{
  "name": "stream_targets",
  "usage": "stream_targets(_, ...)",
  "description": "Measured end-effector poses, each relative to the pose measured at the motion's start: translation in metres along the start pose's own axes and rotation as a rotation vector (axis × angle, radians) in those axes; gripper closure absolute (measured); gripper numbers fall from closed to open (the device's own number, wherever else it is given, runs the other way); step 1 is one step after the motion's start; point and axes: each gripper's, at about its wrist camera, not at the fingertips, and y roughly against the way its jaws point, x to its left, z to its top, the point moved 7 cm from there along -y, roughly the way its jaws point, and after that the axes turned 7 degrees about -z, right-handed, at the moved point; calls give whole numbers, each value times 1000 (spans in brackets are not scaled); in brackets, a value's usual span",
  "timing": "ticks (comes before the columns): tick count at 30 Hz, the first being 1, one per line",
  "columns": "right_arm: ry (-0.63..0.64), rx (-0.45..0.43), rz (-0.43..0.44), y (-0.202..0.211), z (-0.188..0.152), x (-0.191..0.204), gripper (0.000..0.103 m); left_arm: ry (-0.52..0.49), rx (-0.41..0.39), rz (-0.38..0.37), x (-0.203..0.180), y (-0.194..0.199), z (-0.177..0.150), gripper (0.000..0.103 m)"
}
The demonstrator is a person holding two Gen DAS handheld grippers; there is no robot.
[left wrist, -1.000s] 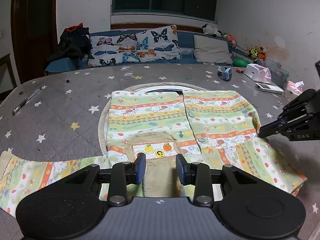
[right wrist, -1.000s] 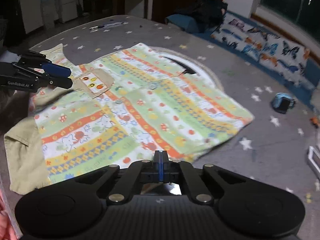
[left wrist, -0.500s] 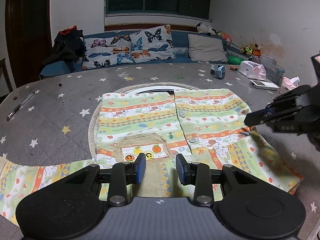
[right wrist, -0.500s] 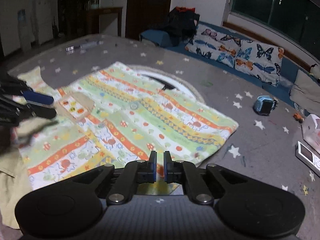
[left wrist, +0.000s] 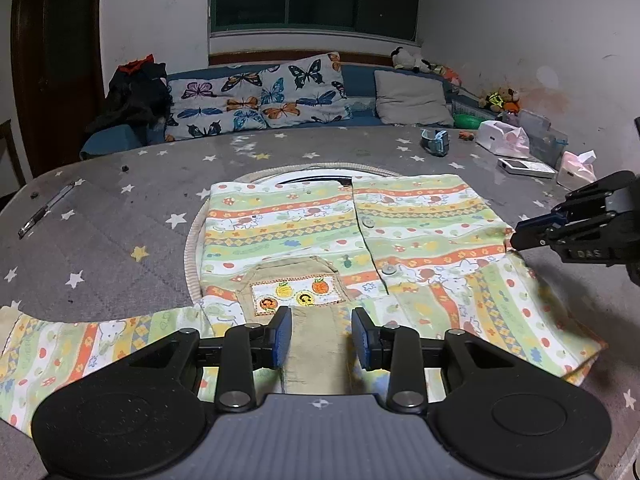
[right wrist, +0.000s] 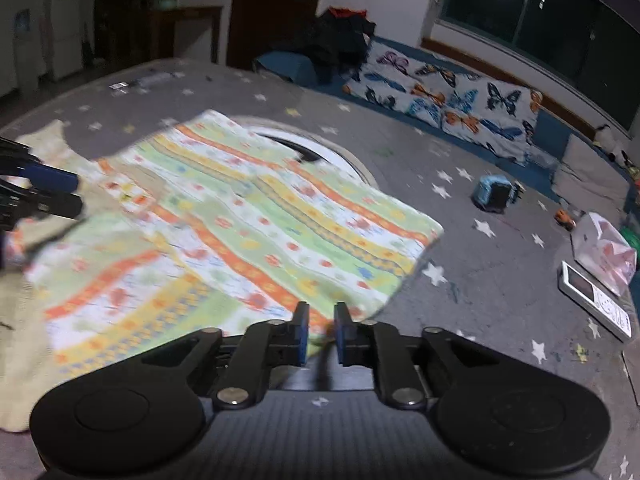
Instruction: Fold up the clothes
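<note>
A small striped shirt (left wrist: pixel 320 236) with little animals and fruit on it lies flat on a grey mat with stars (left wrist: pixel 120 216). It is green, orange, yellow and white, with buttons down the front and a tan pocket (left wrist: pixel 296 286) that has fruit pictures on it. One sleeve (left wrist: pixel 80 344) reaches out to the left and the other side is folded in at the right. Under the top of the shirt sits a round white thing (left wrist: pixel 304 172) with a woven edge. The left gripper (left wrist: pixel 320 338) is low over the tan collar part of the shirt, close to the pocket. Its blue pads (left wrist: pixel 282 336) stand apart with the tan cloth showing between them, and they do not squeeze it. The right gripper (right wrist: pixel 321 334) is at the right edge of the shirt, and its jaws are opening. A bit of the shirt's edge shows between its pads, but the picture is blurry there and they do not seem to press on it. Farther off on the mat are a pen (left wrist: pixel 46 210), a blue watch (left wrist: pixel 434 146) and a white gadget (left wrist: pixel 526 167). Behind them is a blue sofa with butterfly pillows (left wrist: pixel 256 102), a grey cushion (left wrist: pixel 412 98) and a pile of dark clothes (left wrist: pixel 136 94).
</note>
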Motion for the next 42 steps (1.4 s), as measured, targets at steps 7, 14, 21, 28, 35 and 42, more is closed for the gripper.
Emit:
stream_targets(7, -37, -6, 124, 32, -14, 33, 84, -13, -5, -18, -6, 8, -8, 67)
stream_targets(14, -34, 37, 151, 46, -42, 58, 78, -24, 21, 22, 1, 2, -24, 65)
stream_targets(21, 12, 7, 159, 55, -28, 75, 77, 36, -11, 53, 18, 21, -21, 67)
stream_targets(28, 51, -70, 272, 42, 18, 124, 77, 153, -49, 150, 59, 55, -25, 67)
stream_targets(35, 88, -56, 333, 17, 30, 166, 77, 286, -75, 306, 119, 91, -45, 67)
stream_targets(42, 96, -50, 329, 14, 28, 175, 76, 423, -84, 493, 186, 114, -66, 65)
